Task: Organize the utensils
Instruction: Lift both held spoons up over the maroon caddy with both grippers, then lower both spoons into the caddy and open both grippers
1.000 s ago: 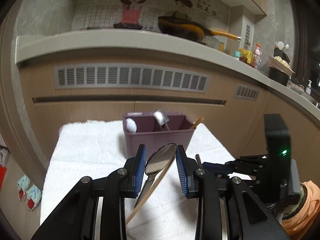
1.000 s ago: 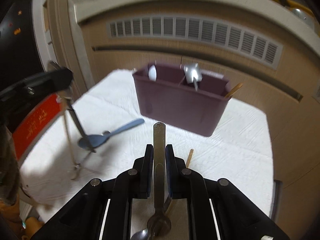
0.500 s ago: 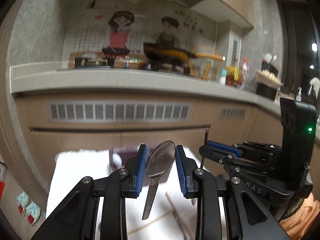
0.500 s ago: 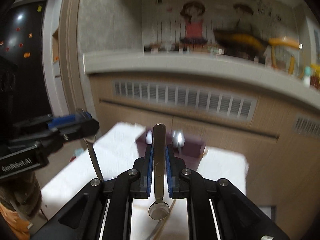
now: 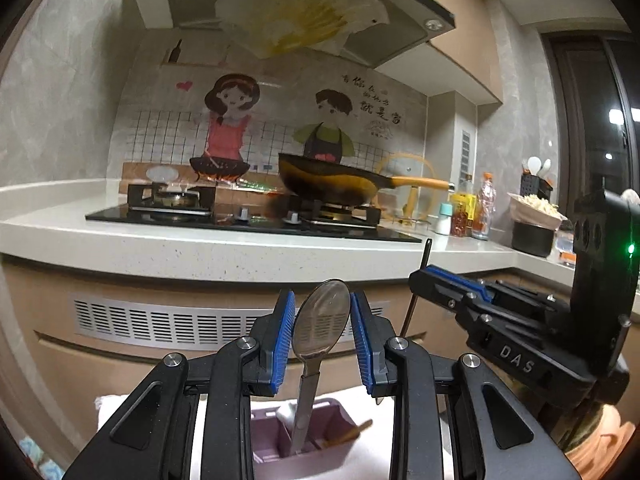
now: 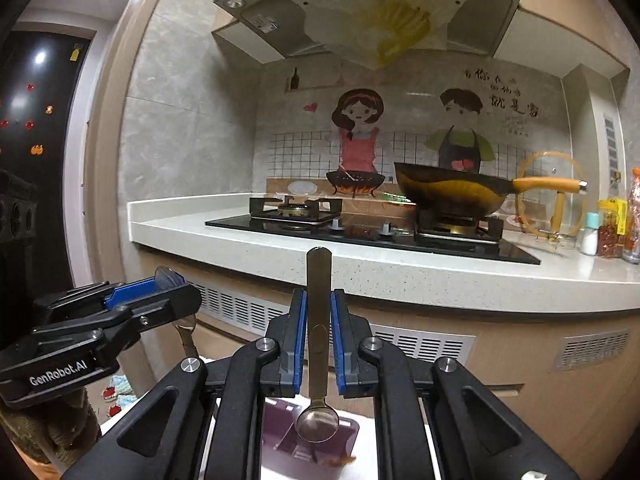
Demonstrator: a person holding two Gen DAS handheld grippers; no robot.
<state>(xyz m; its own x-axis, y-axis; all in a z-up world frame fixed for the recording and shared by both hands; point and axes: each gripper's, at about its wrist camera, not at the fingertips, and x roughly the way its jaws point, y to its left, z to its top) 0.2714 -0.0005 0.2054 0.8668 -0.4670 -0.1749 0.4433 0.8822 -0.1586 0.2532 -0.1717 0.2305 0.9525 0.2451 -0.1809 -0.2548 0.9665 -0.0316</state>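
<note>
My left gripper (image 5: 322, 312) is shut on a shiny metal spoon (image 5: 320, 320), its blue pads pressing the edges of the bowl; the handle hangs down over the purple organizer (image 5: 336, 452). My right gripper (image 6: 319, 308) is shut on the flat handle of a second metal spoon (image 6: 319, 292), whose bowl dangles over the purple organizer (image 6: 280, 432). In the left wrist view the right gripper (image 5: 420, 276) is close on the right, level with mine. In the right wrist view the left gripper (image 6: 176, 288) is on the left. The organizer holds a wooden stick (image 5: 348, 434) and stands on a white cloth (image 5: 108, 408).
Straight ahead runs a pale kitchen counter (image 5: 200, 252) with a black gas hob and a dark wok (image 5: 332, 182) with an orange handle. Bottles and jars (image 5: 468, 212) stand at its right end. Cabinet fronts with vent grilles (image 6: 424, 344) lie below. An orange sleeve (image 5: 600, 444) shows bottom right.
Both grippers have risen and tipped up with their spoons. The views swung from the cloth and organizer to the counter and hob; the organizer slid to the bottom edge.
</note>
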